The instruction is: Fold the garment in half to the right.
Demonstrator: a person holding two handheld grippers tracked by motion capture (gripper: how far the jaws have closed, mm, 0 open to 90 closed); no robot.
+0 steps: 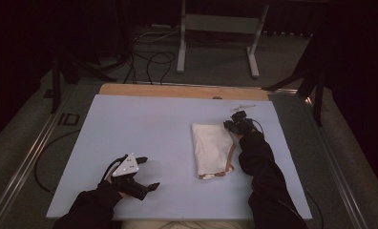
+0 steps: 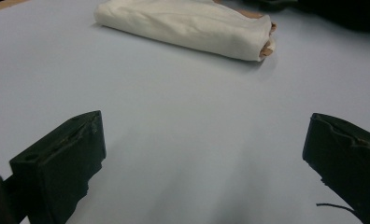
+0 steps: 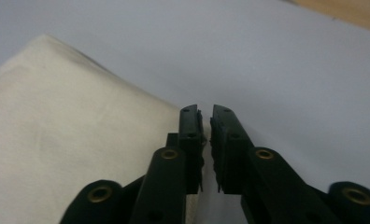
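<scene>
While left tongs (image 1: 148, 172) gape over bare mat (image 1: 144, 124), right tongs (image 1: 231, 125) close beside cloth (image 1: 211, 149).

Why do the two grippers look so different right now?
The left gripper has its jaws spread wide apart, while the right gripper has its jaws nearly closed, with just a thin gap. The left gripper sits over bare blue mat, away from the folded white cloth; the right gripper is at the cloth's far corner. The left gripper is near the person, the right one reaches farther out. Both are black and hand-held.
</scene>
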